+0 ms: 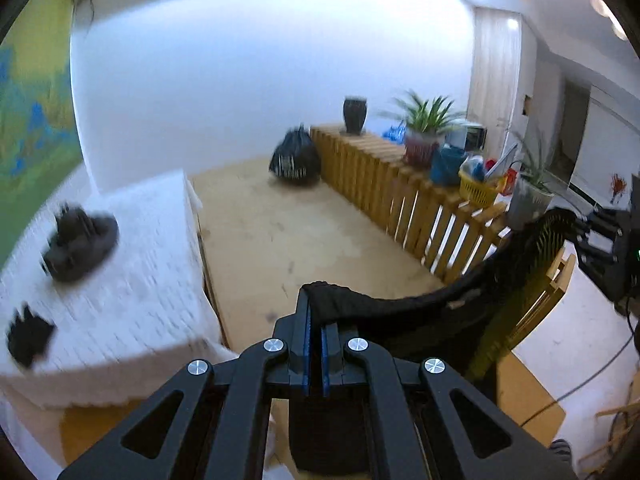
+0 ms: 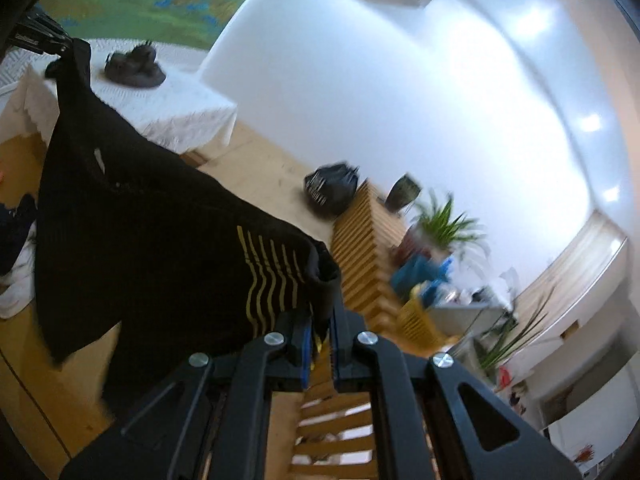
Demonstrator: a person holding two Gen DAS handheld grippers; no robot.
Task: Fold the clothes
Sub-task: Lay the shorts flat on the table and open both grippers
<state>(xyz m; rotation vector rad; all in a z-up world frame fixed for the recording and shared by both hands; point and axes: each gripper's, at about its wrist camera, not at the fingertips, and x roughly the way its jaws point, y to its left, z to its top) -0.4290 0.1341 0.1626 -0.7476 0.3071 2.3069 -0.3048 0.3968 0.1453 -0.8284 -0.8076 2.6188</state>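
Left wrist view: the left tongs (image 1: pixel 316 304) are pressed together on a bunched edge of a black garment (image 1: pixel 404 312), pinching it between the blue-lined fingers. The cloth runs in a sagging band up and to the right, where the right tongs (image 1: pixel 576 220) hold its far end; yellow stripes show on the fabric near that end. The garment hangs in the air above a tan wooden floor (image 1: pixel 280 220). To the left stands a desk under a white lace cloth (image 1: pixel 132 264), with a dark crumpled item (image 1: pixel 80 244) on it and a smaller dark item (image 1: pixel 28 338) nearer the edge; both are blurred. Beyond the floor a black bag (image 1: pixel 296 158) sits against a wooden slat fence (image 1: pixel 384 176), which carries a dark vase (image 1: pixel 354 114) and a potted plant (image 1: pixel 424 128).

Right wrist view: the right tongs (image 2: pixel 322 312) pinch a gathered fold of the black garment (image 2: pixel 152 240) beside its wavy yellow stripes (image 2: pixel 272 276). The cloth spreads wide to the left and narrows upward to the left tongs (image 2: pixel 64 46), which grip its other end. Behind it is the desk's white lace cloth (image 2: pixel 180 108) with the dark crumpled item (image 2: pixel 134 66) on it. The black bag (image 2: pixel 330 192) and slat fence (image 2: pixel 360 256) lie beyond.
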